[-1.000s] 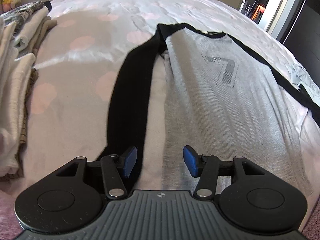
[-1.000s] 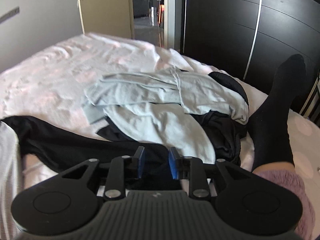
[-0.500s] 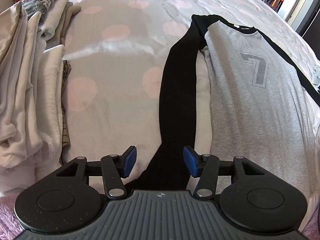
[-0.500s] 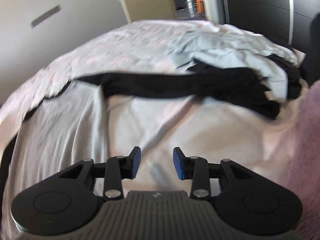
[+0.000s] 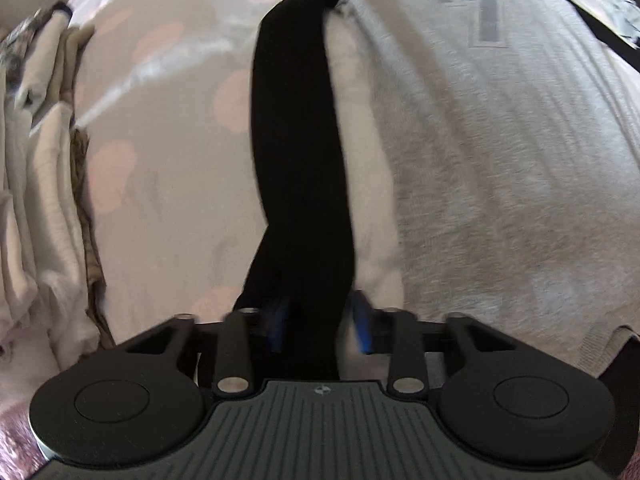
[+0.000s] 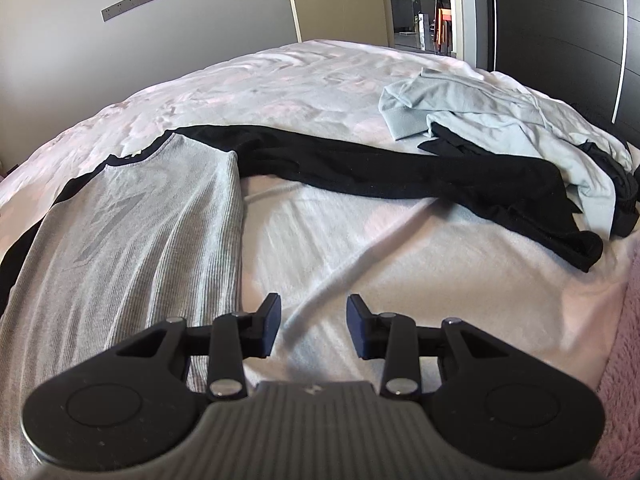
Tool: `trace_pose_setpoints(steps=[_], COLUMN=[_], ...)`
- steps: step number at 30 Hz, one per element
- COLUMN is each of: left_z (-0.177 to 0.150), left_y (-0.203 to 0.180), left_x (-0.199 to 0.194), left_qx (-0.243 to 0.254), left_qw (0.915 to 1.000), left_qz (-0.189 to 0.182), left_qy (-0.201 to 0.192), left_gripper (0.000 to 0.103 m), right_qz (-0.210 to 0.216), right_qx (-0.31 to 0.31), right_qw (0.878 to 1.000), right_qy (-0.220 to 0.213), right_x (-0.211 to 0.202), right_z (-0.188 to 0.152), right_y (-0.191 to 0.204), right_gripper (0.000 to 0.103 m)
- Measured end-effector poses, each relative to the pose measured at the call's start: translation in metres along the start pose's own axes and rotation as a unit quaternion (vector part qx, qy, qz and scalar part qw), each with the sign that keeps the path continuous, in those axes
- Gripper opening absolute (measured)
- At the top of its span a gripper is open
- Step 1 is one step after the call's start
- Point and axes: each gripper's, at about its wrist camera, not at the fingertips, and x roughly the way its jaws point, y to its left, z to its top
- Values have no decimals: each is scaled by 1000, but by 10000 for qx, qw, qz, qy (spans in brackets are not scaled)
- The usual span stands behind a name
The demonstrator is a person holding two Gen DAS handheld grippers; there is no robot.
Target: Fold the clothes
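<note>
A grey long-sleeved shirt (image 5: 480,160) with black sleeves and a "7" print lies flat on the bed. Its left black sleeve (image 5: 296,140) runs straight down the sheet and passes between the fingers of my left gripper (image 5: 318,324). Those blue pads are blurred, still apart, and close against the sleeve's sides. In the right wrist view the grey shirt (image 6: 140,240) is at the left and its other black sleeve (image 6: 400,176) stretches out to the right. My right gripper (image 6: 313,326) is open over bare sheet beside the shirt's edge, holding nothing.
A stack of folded pale clothes (image 5: 36,180) sits along the bed's left side. A crumpled light-blue garment (image 6: 480,108) lies over dark clothes at the far right. A dark wardrobe (image 6: 560,20) stands behind, and pink fuzzy fabric (image 6: 628,360) is at the right edge.
My left gripper dropped toward the black sleeve's lower end and its pads narrowed around it. The right gripper let go of the other sleeve, opened wider and swung left toward the shirt's body.
</note>
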Motion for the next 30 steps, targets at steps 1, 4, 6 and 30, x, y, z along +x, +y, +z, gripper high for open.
trace_pose_setpoints(steps=[1, 4, 6, 30], left_z=[-1, 2, 9, 180], left_y=[4, 17, 31, 243], left_x=[-1, -16, -33, -86], left_qx=[-98, -265, -451, -1592], left_qw=[9999, 9991, 9973, 9472], left_qz=[-10, -99, -140, 2461], left_qy=[-34, -304, -558, -1304], left_gripper=[14, 2, 1, 0], right_qz=[7, 20, 23, 23], right_qx=[10, 11, -27, -254], right_qw=[10000, 10000, 10000, 9997], right_qy=[13, 34, 33, 13], right_x=[1, 2, 3, 12], right_z=[0, -1, -2, -5], right_y=[0, 0, 2, 8], right_gripper=[40, 40, 40, 42])
